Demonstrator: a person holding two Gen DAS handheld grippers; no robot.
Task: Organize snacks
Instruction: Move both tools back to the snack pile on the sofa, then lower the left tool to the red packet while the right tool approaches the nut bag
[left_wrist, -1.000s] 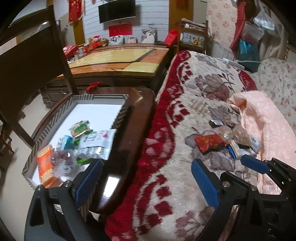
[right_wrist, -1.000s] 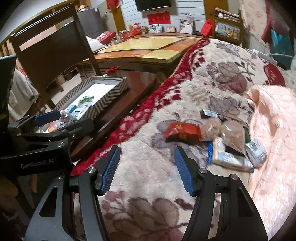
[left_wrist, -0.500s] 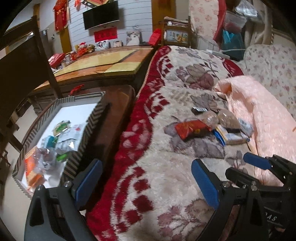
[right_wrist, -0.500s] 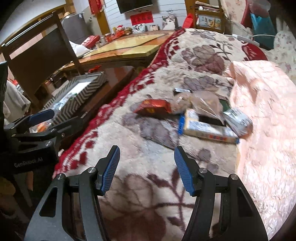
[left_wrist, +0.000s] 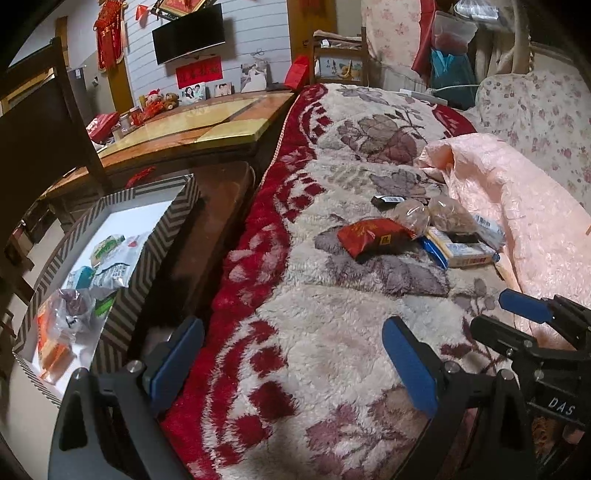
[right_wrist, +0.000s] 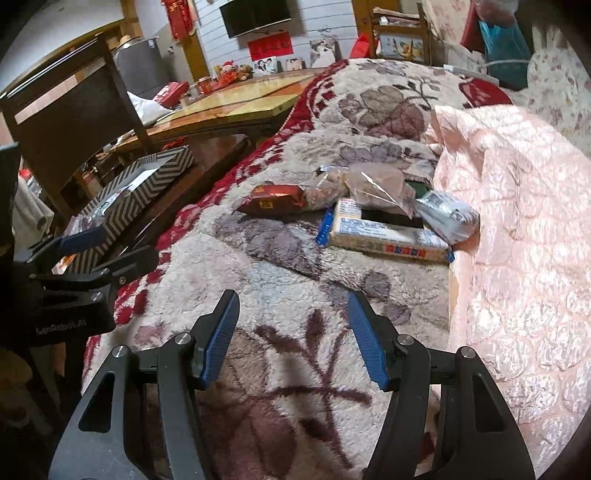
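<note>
Loose snacks lie on a floral blanket: a red packet (left_wrist: 373, 236) (right_wrist: 277, 199), two clear bags of brown snacks (left_wrist: 432, 216) (right_wrist: 369, 181), a long blue-edged biscuit pack (left_wrist: 461, 253) (right_wrist: 384, 236), a silver pack (right_wrist: 448, 216) and a small black bar (left_wrist: 386, 201). A chevron-sided box (left_wrist: 155, 251) (right_wrist: 144, 188) at left holds several snack packs (left_wrist: 85, 291). My left gripper (left_wrist: 295, 354) is open and empty over the blanket. My right gripper (right_wrist: 291, 332) is open and empty, short of the snack pile.
The box stands on a dark wooden side table (left_wrist: 218, 206) beside the sofa. A pink quilt (left_wrist: 517, 206) (right_wrist: 517, 221) lies right of the snacks. A dark chair (left_wrist: 40, 140) and a glossy dining table (left_wrist: 199, 129) stand behind.
Both grippers have moved forward and right, from near the box toward the snack pile. Both stay open and empty.
</note>
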